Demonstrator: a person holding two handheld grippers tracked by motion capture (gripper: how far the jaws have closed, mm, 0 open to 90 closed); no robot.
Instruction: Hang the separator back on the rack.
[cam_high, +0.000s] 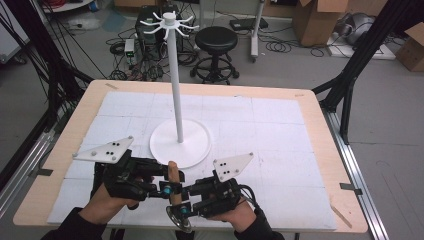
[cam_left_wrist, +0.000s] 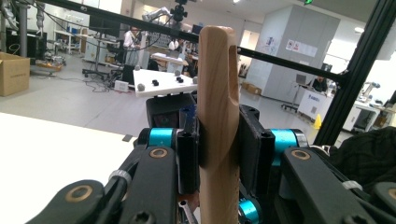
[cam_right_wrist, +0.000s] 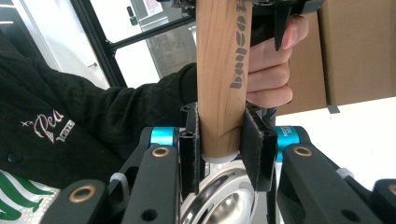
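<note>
White mat, both grippers clamping smooth wooden handle (cam_left_wrist: 218, 121), steel bowl (cam_right_wrist: 224, 198)

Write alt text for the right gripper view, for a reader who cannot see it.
The right gripper is shut on a wooden handle with dark lettering, which rises upright between its two black jaws. Just below the handle's end sits a shiny metal piece. Behind, a hand in a dark sleeve grips the other gripper beside the handle.
</note>
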